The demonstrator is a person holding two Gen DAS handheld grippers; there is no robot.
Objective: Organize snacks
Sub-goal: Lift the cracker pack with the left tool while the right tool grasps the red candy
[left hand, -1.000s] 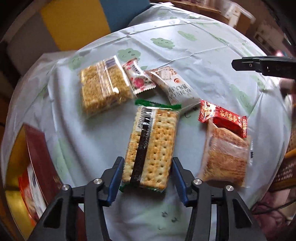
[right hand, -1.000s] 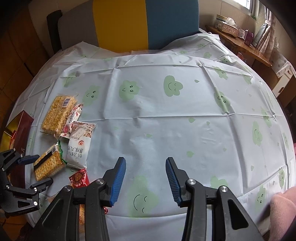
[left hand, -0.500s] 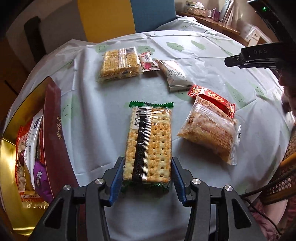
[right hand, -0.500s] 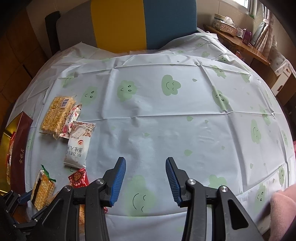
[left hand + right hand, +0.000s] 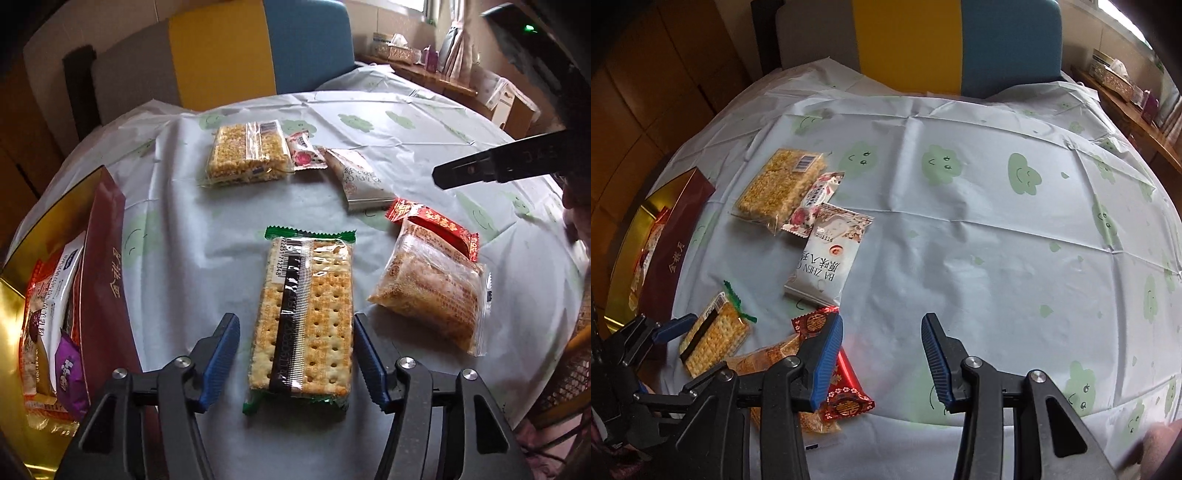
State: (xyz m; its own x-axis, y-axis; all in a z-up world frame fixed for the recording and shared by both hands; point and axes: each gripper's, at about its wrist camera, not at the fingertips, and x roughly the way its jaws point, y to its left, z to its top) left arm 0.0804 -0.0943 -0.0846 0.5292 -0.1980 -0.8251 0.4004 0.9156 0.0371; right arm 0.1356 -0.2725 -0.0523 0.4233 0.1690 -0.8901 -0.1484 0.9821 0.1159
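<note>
Two grippers, one cracker pack (image 5: pixel 303 317) lying on the table.

Left view: the left gripper (image 5: pixel 293 360) has just opened wider; the pack lies loose between its jaws, long side pointing far away.
Right view: the right gripper (image 5: pixel 882 363) is half open, empty, farther from the pack.

My worktop (image 5: pixel 997 229) in pale cloud-print cloth, carrying a green-edged cracker pack (image 5: pixel 303 325), clear-wrapped golden rice bar (image 5: pixel 247 155), white pouch (image 5: pixel 827 254), red sweet wrapper (image 5: pixel 432 225), maroon gift box (image 5: pixel 99 258)
</note>
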